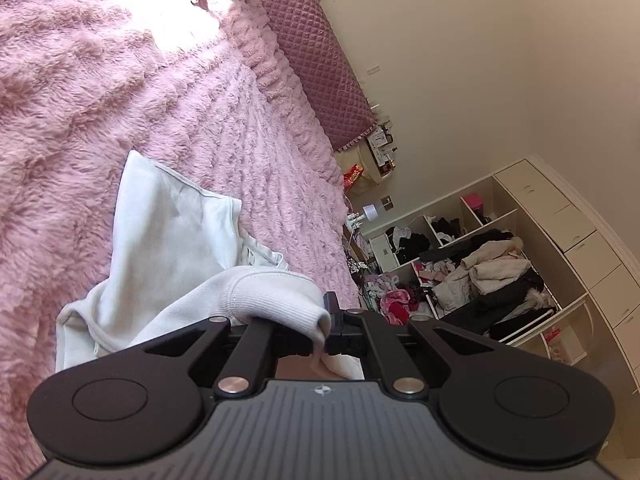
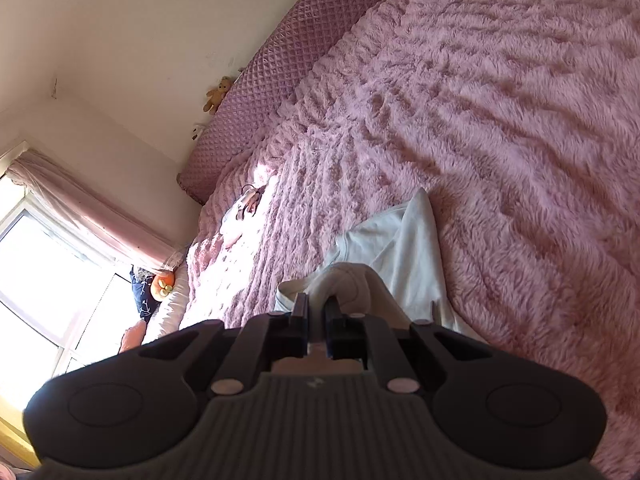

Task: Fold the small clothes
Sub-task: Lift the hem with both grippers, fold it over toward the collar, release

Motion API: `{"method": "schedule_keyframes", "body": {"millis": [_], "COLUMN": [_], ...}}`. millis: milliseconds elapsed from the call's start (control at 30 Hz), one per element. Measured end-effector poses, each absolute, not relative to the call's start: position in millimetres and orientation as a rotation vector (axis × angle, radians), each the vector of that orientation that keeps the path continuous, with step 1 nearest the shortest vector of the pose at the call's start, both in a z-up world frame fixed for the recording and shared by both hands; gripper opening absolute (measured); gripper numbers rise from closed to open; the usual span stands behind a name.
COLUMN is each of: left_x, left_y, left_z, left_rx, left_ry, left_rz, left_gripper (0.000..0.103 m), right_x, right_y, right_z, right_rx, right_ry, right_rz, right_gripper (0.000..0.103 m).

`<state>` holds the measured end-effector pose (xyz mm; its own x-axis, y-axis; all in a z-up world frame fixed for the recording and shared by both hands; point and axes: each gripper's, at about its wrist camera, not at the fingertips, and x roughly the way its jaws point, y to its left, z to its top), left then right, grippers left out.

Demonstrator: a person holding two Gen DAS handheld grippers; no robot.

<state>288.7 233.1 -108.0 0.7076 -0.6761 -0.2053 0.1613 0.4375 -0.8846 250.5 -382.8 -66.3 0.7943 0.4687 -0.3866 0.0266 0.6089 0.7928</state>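
The small white cotton garment (image 1: 176,224) was pinched by both claws, left claw (image 1: 320,320) and right claw (image 2: 316,312). It was best lifted evenly over the pink fluffy bed cover (image 2: 500,120), edges kept level.

A shaggy pink plush blanket (image 1: 100,112) covers the bed beneath a soft white cotton garment (image 1: 176,232), ribbed at its cuff; quilted mauve headboard (image 2: 276,68) with a slight sheen.
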Motion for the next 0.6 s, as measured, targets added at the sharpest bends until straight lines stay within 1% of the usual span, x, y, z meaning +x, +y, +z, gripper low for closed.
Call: {"method": "schedule_keyframes", "body": {"millis": [167, 267, 500, 533, 567, 600], "left_x": [351.5, 385.5, 429.4, 436.3, 440.7, 444.7], "left_y": [233.2, 232.7, 231.3, 232.4, 234.6, 238.0], "left_z": [-124.4, -142.2, -180.6, -187.5, -192.2, -195.5], "left_rx": [-0.983, -0.961, -0.931, -0.946, -0.967, -0.994], "left_ry": [0.623, 0.67, 0.779, 0.821, 0.85, 0.874], "left_rz": [-0.528, -0.49, -0.405, -0.392, -0.376, -0.361], "left_gripper": [0.004, 0.004, 0.005, 0.007, 0.014, 0.018], "right_x": [325.7, 364.3, 429.3, 435.9, 439.8, 443.8], "right_y": [-376.8, -370.8, -358.8, -358.0, -357.5, -358.0], "right_z": [-79.1, -91.6, -135.5, -142.7, -147.2, -152.5], "right_rx": [0.887, 0.859, 0.829, 0.82, 0.819, 0.824], "right_ry": [0.632, 0.655, 0.728, 0.74, 0.749, 0.758], "right_rz": [0.234, 0.202, 0.125, 0.108, 0.099, 0.091], "right_gripper": [0.002, 0.002, 0.002, 0.002, 0.003, 0.005]}}
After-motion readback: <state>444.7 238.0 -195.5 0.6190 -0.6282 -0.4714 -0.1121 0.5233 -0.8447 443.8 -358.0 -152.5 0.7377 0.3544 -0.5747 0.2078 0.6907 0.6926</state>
